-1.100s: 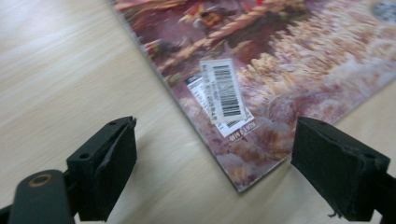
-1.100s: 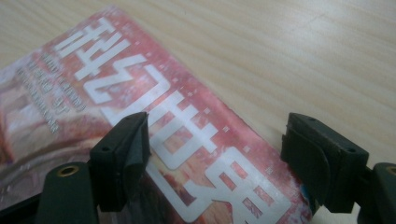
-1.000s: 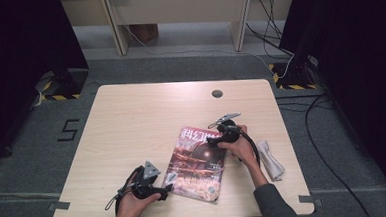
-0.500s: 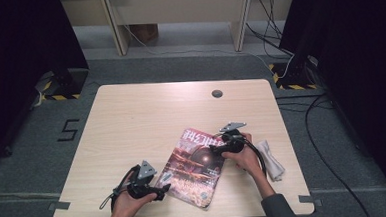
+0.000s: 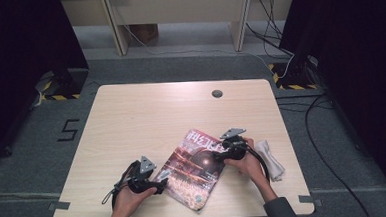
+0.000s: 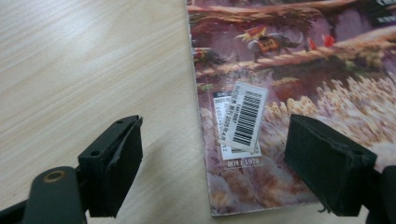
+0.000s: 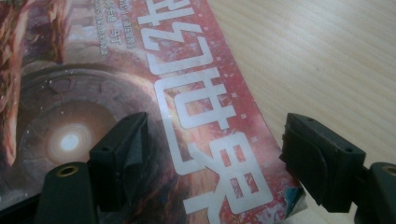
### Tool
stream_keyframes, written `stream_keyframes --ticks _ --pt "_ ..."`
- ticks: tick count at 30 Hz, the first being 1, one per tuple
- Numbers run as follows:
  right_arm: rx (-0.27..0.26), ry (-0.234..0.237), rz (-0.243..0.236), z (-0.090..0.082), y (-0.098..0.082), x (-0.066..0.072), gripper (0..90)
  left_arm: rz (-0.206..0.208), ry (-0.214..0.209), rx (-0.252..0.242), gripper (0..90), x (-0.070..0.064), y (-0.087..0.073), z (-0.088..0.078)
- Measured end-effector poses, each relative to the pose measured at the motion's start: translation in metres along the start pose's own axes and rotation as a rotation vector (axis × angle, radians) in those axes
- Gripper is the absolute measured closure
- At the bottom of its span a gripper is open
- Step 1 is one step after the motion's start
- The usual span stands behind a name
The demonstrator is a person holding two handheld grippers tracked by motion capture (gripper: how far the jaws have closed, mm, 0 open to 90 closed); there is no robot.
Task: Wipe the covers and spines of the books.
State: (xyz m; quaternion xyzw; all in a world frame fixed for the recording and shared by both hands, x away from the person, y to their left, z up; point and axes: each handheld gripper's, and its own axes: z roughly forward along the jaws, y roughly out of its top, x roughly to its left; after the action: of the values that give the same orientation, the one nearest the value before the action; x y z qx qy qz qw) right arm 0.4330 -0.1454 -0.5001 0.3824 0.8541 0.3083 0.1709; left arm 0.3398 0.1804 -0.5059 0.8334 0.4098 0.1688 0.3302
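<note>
A magazine (image 5: 196, 166) with a reddish cover lies flat on the wooden table (image 5: 151, 115), near its front edge. My left gripper (image 5: 157, 184) is open at the magazine's left edge. In the left gripper view its jaws straddle that edge (image 6: 198, 121), near a barcode label (image 6: 246, 115), with nothing clamped. My right gripper (image 5: 217, 156) is open at the magazine's right corner. The right gripper view has the jaws wide apart above the white title lettering (image 7: 205, 126) and the cover's edge.
A crumpled white cloth (image 5: 271, 159) lies on the table just right of my right hand. A round cable hole (image 5: 217, 93) sits near the table's far edge. Cables (image 5: 323, 146) trail on the grey floor to the right.
The magazine has slid slightly toward the front edge and my right gripper has followed it down. My left gripper has moved right, up to the magazine's left edge.
</note>
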Motion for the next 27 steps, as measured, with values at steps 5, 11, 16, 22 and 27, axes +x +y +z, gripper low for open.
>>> stream_keyframes --ticks 5,11,16,22,27 --pt "-0.004 -0.005 0.01 -0.006 -0.007 0.003 24.5 0.015 -0.023 0.001 21.0 -0.003 -0.002 -0.006" --pt "-0.015 -0.002 0.032 -0.009 -0.013 0.004 24.6 0.059 -0.087 0.028 20.1 -0.019 -0.01 -0.013" --pt "-0.021 -0.006 0.036 -0.009 -0.014 0.004 24.5 0.048 -0.068 0.028 19.2 -0.016 -0.009 -0.011" --pt "-0.016 -0.003 0.033 -0.01 -0.015 0.004 24.5 0.084 -0.089 0.065 19.3 -0.016 -0.012 -0.015" --pt "-0.014 -0.008 0.033 -0.011 -0.014 0.005 24.6 0.077 -0.063 0.053 18.9 -0.016 -0.014 -0.015"
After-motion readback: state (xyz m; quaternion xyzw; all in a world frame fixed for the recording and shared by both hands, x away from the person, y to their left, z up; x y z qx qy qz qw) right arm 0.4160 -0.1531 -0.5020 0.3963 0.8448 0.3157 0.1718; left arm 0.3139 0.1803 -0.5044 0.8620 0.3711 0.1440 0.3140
